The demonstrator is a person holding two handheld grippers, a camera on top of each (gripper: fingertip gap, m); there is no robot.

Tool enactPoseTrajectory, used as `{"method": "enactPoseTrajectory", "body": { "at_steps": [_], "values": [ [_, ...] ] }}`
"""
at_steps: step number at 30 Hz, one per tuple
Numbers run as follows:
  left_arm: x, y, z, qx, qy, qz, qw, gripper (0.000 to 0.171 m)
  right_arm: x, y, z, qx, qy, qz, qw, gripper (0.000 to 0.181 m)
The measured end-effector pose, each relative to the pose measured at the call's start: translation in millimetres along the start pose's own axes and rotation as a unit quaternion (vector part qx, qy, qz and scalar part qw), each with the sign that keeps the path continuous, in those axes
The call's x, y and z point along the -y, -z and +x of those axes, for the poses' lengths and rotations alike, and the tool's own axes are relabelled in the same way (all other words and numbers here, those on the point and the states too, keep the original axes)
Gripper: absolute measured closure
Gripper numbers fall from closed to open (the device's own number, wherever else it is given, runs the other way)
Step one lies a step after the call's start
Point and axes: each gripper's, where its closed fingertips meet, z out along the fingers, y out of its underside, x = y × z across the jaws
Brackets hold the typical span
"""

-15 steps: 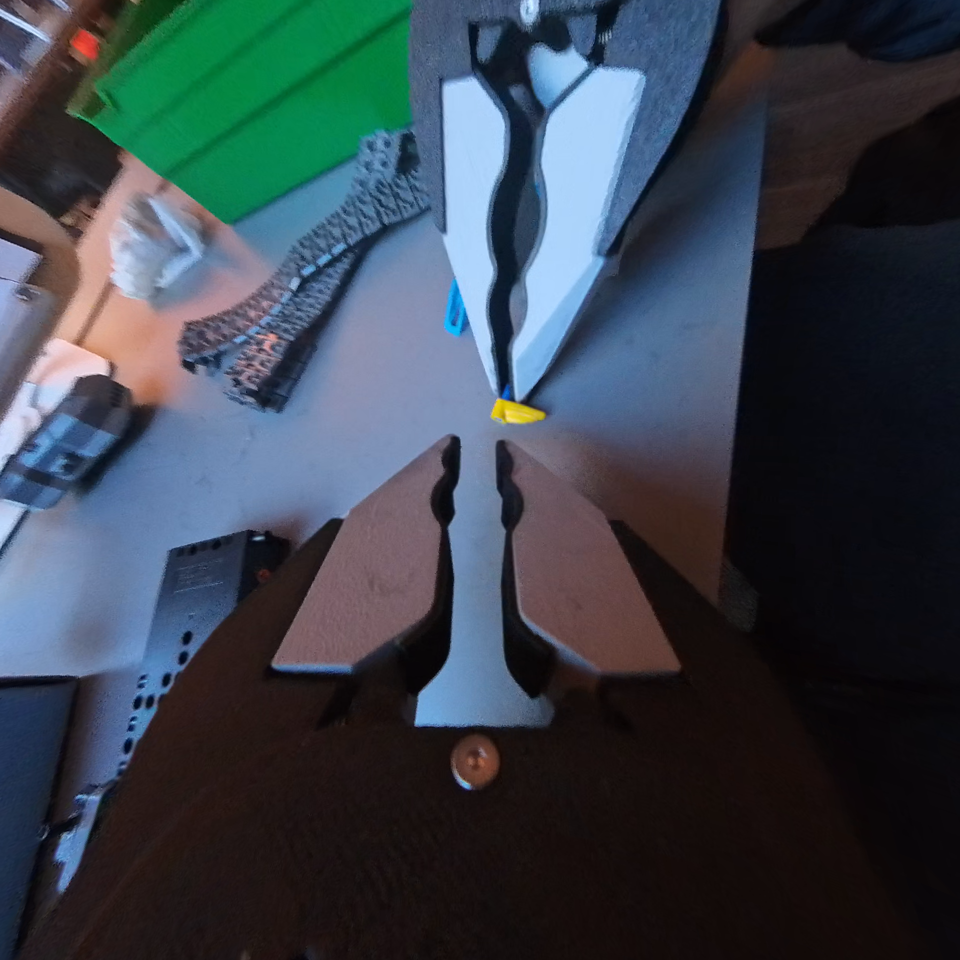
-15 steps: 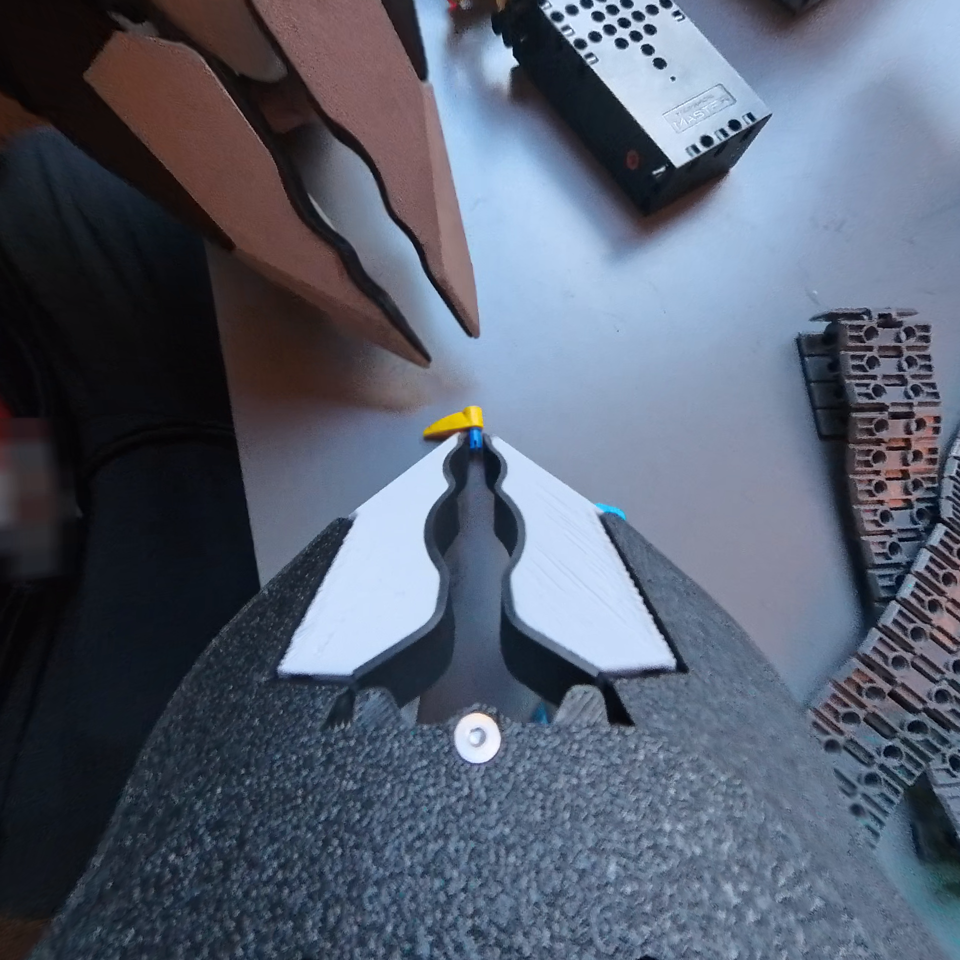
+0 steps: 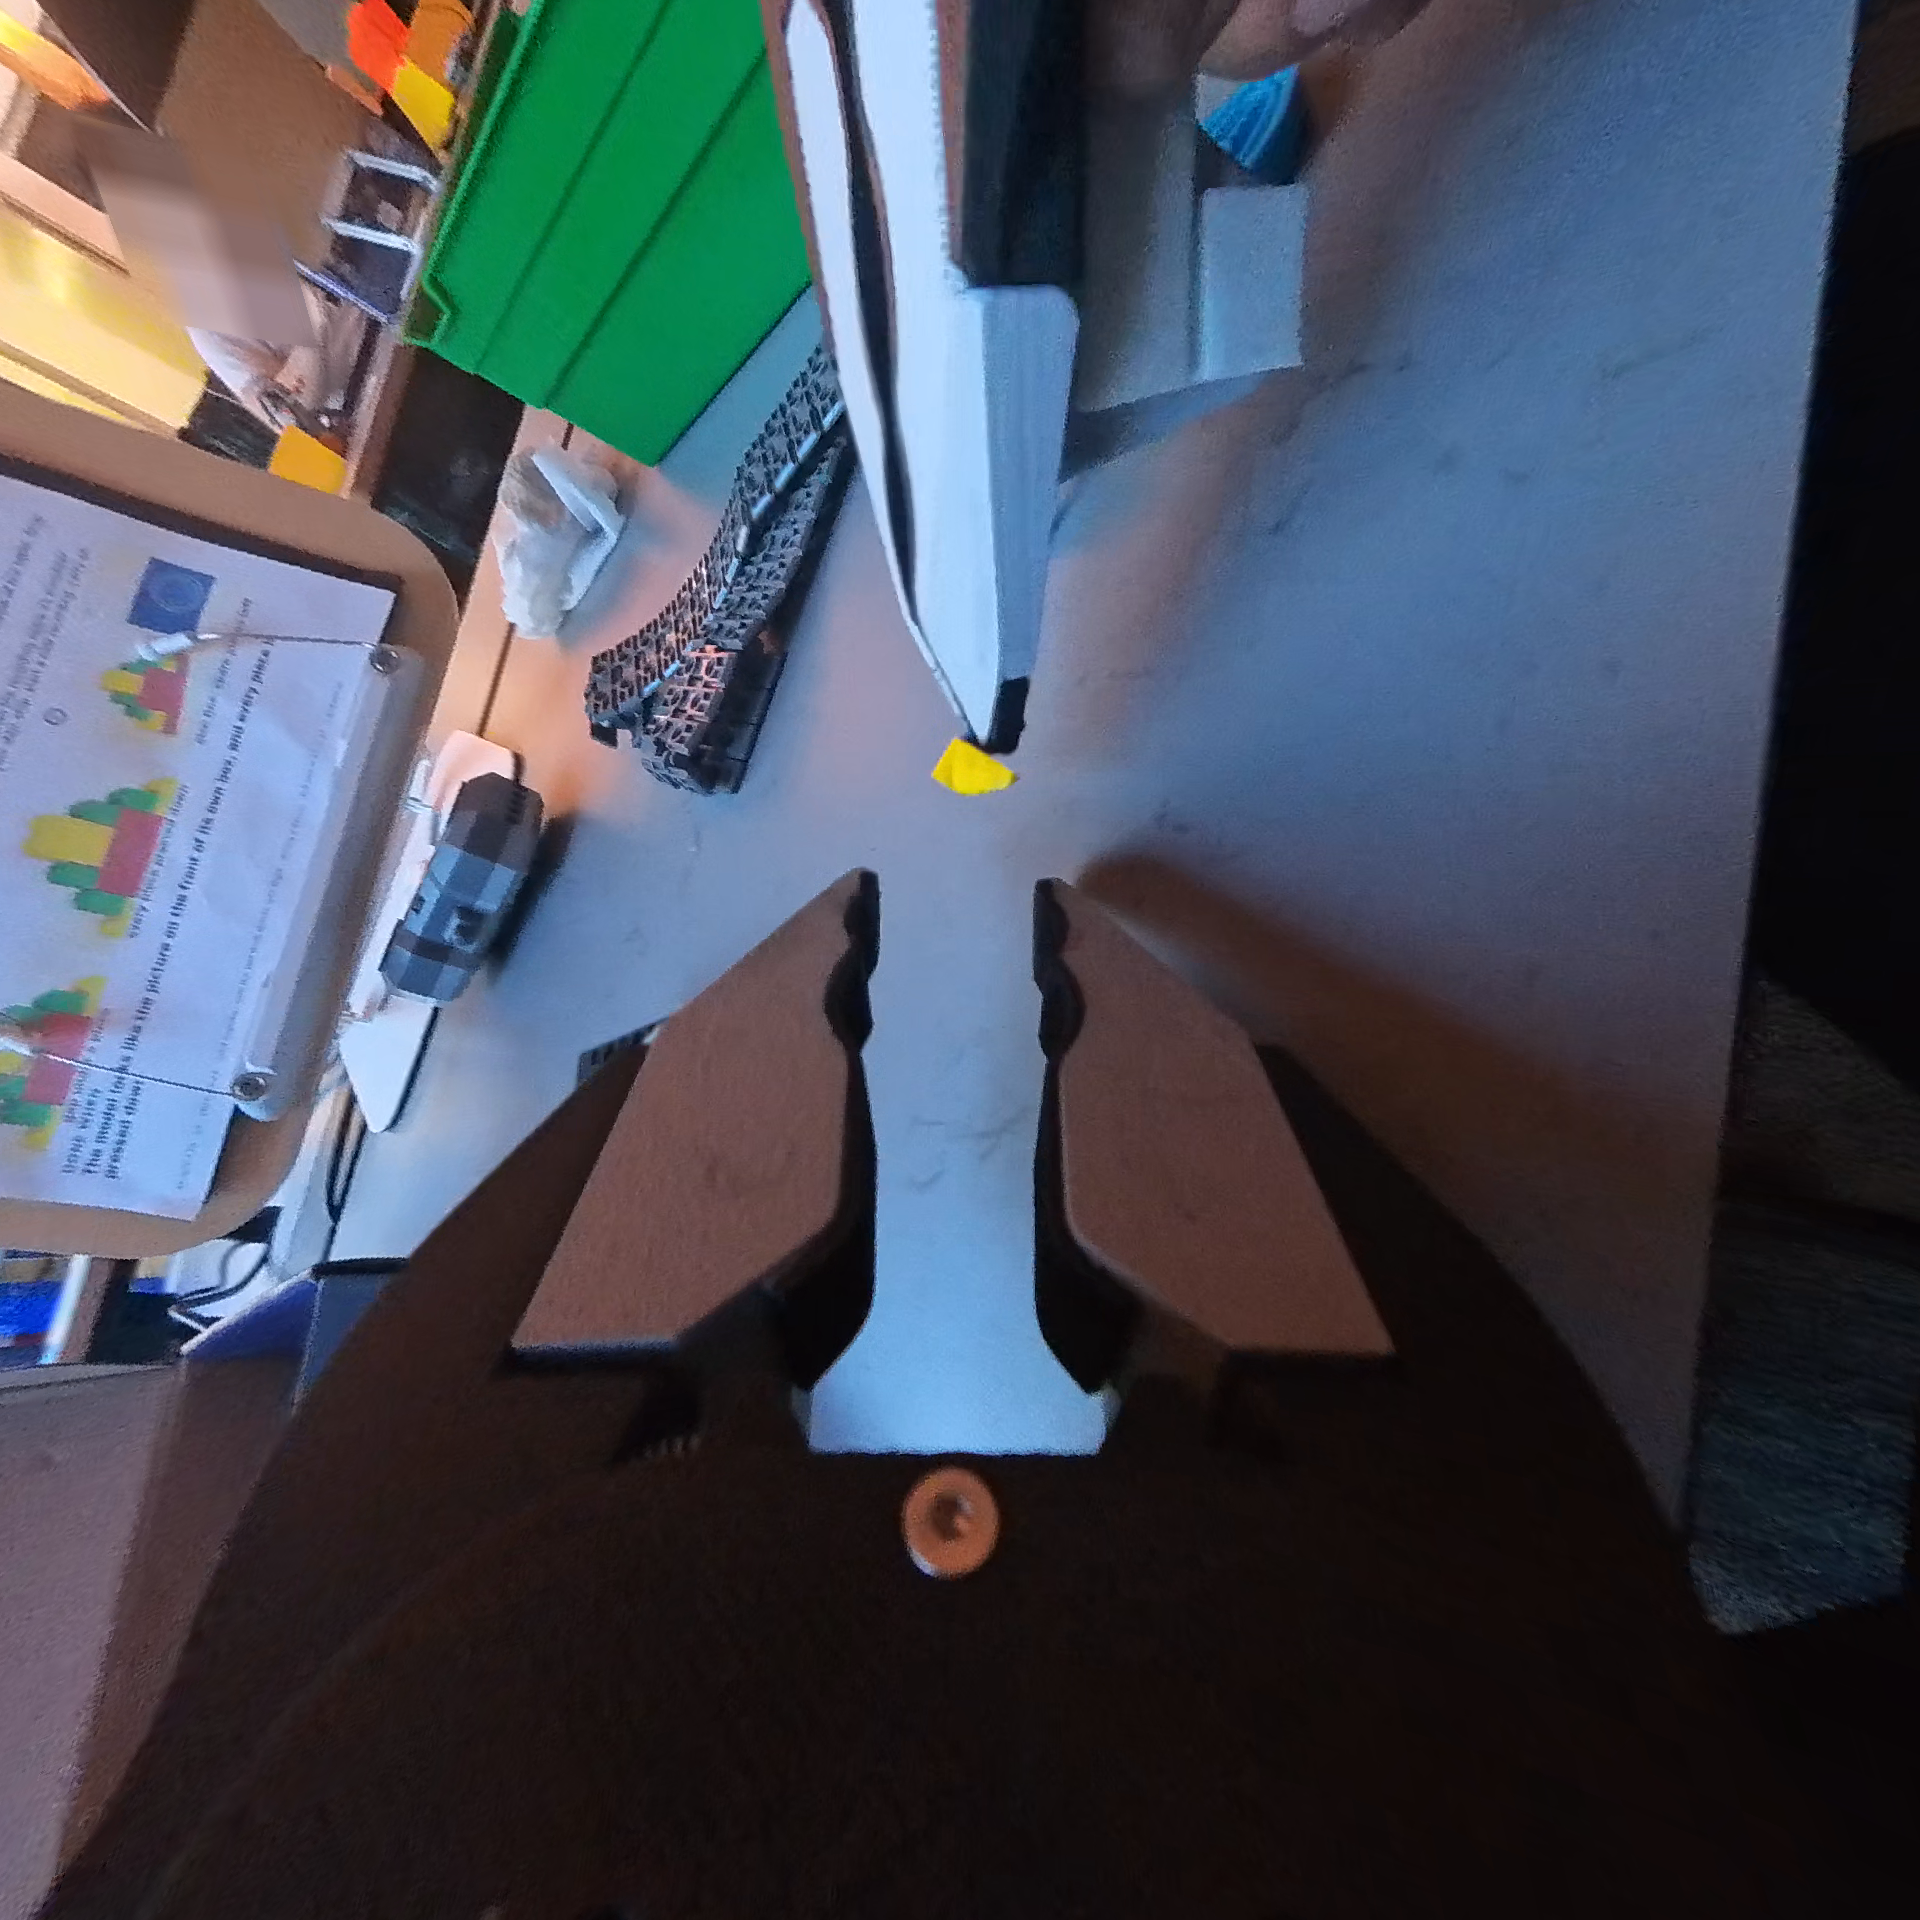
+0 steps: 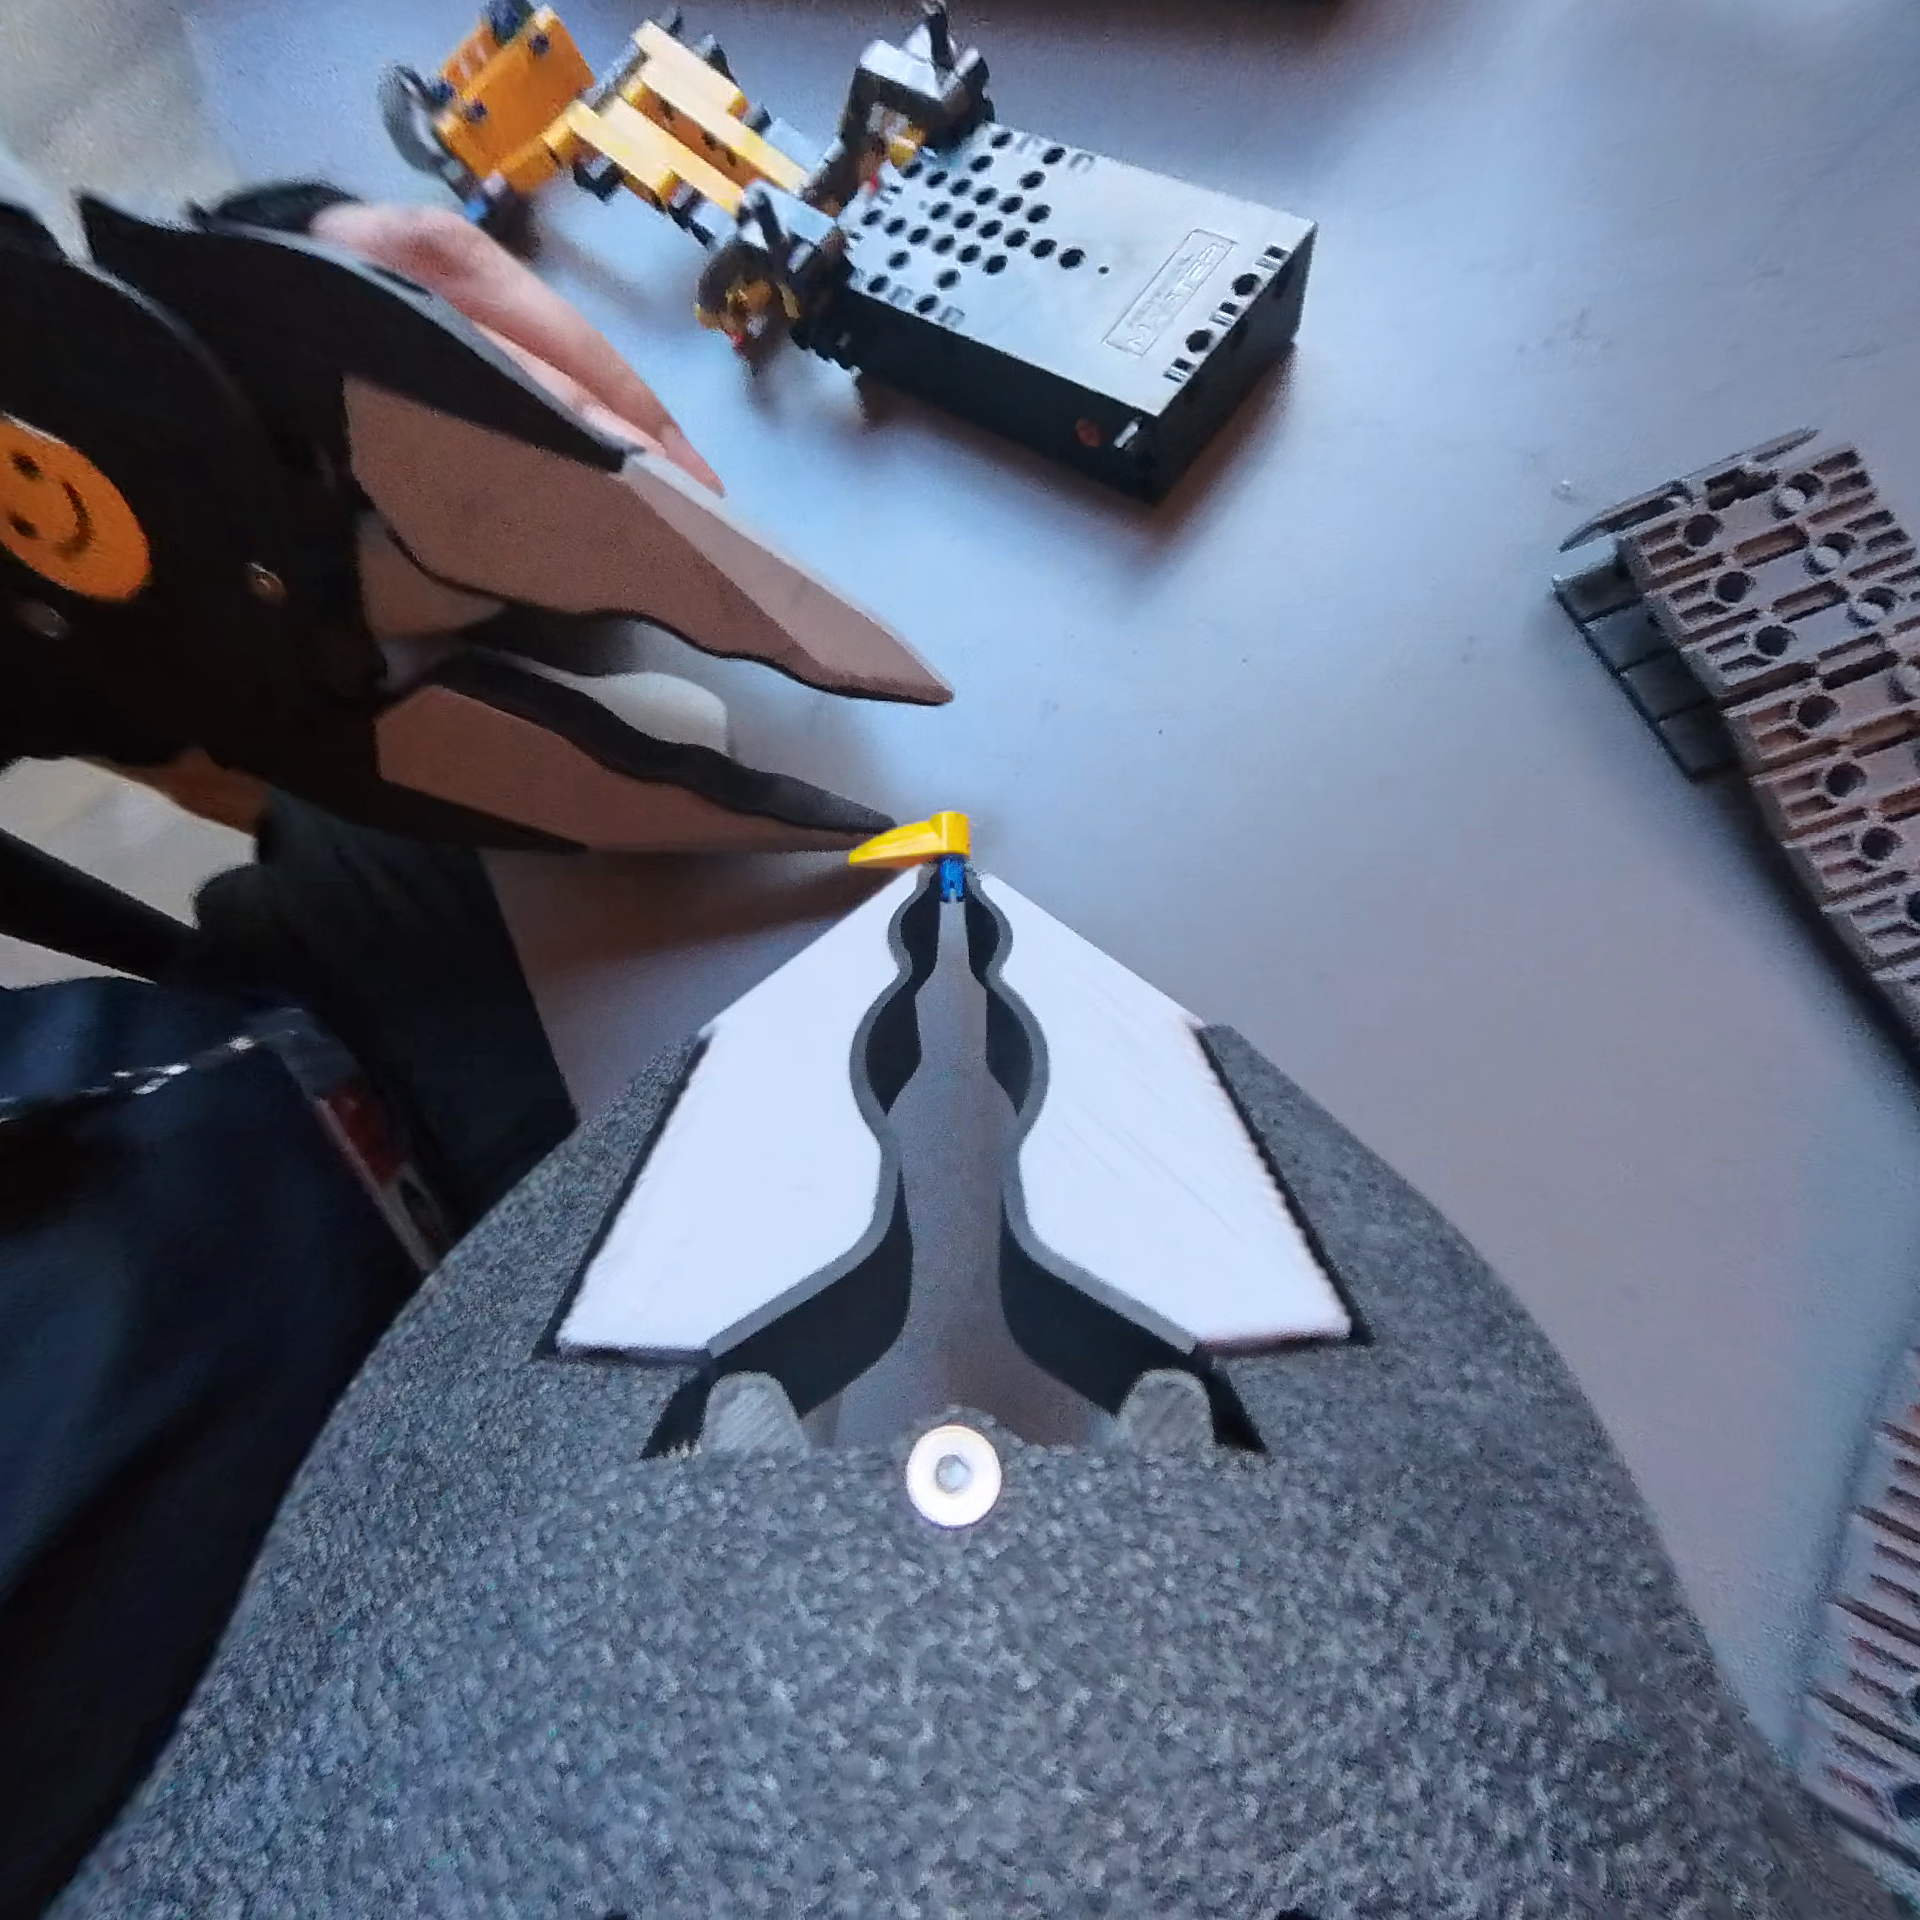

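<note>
Brown-faced left gripper (image 3: 956, 894) first: fingers now spread well apart, far wider than the narrow slot of half a second ago, and empty, with only bare table showing between them. White-faced right gripper (image 4: 948, 883) nearly closed, tips pinched on a small blue peg (image 4: 949, 885) that carries a yellow piece (image 4: 914, 840) clear of the table, the same hold as before. From the left wrist view the right gripper (image 3: 987, 727) is turned edge-on where it lately showed its flat face. The yellow piece (image 3: 971, 771) sits at its tip, just ahead of the open brown fingers and apart from them. From the right wrist view the lower brown fingertip lies right beside the piece's pointed end. Touching or not, impossible to tell. A hand (image 4: 499, 291) wrapped over the left gripper (image 4: 920, 758). Below everything, a smooth grey table (image 4: 1351, 831), lightly scuffed. On it, a green bin (image 3: 623, 208) at the far side, a printed sheet of brick pictures (image 3: 156, 831) on a rounded board, a black box (image 4: 1070, 301) full of holes with an orange and yellow model (image 4: 582, 114) joined to it, curved strips of grey track links (image 4: 1787, 675), a small grey block (image 3: 462, 904), and a crumpled white scrap (image 3: 551, 540). Cluttered shelves behind, blurred.
</note>
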Motion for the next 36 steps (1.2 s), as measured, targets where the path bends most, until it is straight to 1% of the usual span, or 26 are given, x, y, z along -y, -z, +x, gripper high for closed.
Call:
{"method": "enactPoseTrajectory", "body": {
  "at_steps": [2,4,7,10,11,16,18,20,21,23,25,27,28,30,33,36],
  "values": [
    [1.7,-0.4,0.1,0.013,-0.021,0.003,1.000,0.144,2.0,-1.5,-3.4,0.010,-0.008,0.010,1.000,0.181],
    [4.9,-0.5,0.0,0.033,-0.054,0.007,0.998,0.140,1.4,-4.0,-6.2,0.015,-0.009,0.010,1.000,0.181],
    [11.4,0.6,5.0,0.047,-0.100,0.013,0.994,0.143,-0.4,-7.4,-8.2,0.015,-0.010,0.007,1.000,0.181],
    [14.3,3.1,5.3,0.058,-0.117,0.019,0.991,0.152,0.1,-8.7,-9.9,0.019,-0.015,0.007,1.000,0.181],
    [14.0,4.0,4.1,0.063,-0.122,0.018,0.990,0.162,0.0,-9.0,-10.8,0.023,-0.016,0.007,1.000,0.181],
    [12.6,4.7,5.9,0.066,-0.139,0.012,0.988,0.166,0.2,-8.0,-13.2,0.033,-0.021,0.009,0.999,0.181],
    [15.5,8.5,2.8,0.050,-0.099,0.029,0.993,0.167,3.8,-4.8,-15.5,0.038,-0.007,0.019,0.999,0.180],
    [20.4,15.7,-7.2,0.024,-0.013,0.065,0.997,0.167,10.1,4.1,-17.0,0.032,0.033,0.033,0.998,0.180],
    [24.9,20.1,-9.4,-0.006,0.037,0.096,0.995,0.167,14.6,10.6,-15.4,0.020,0.056,0.045,0.997,0.179],
    [36.9,33.0,-16.7,-0.059,0.124,0.168,0.976,0.167,26.6,24.4,-15.0,0.004,0.092,0.085,0.992,0.171],
    [44.4,43.6,-24.1,-0.103,0.187,0.222,0.952,0.167,39.9,36.0,-25.7,0.028,0.103,0.141,0.984,0.170],
    [48.2,49.4,-32.1,-0.128,0.245,0.252,0.927,0.167,48.3,43.0,-37.2,0.061,0.106,0.181,0.976,0.169],
    [49.0,51.0,-35.6,-0.130,0.261,0.262,0.920,0.167,50.0,44.2,-41.3,0.072,0.110,0.190,0.973,0.167],
    [50.2,53.0,-37.7,-0.132,0.270,0.273,0.914,0.167,52.6,44.3,-45.9,0.081,0.116,0.199,0.970,0.163],
    [53.0,54.9,-36.8,-0.139,0.272,0.283,0.909,0.167,58.0,44.2,-51.0,0.083,0.125,0.219,0.964,0.164],
    [58.2,58.4,-37.1,-0.150,0.286,0.301,0.897,0.167,62.1,43.4,-50.6,0.079,0.122,0.233,0.961,0.167]
  ]
}}
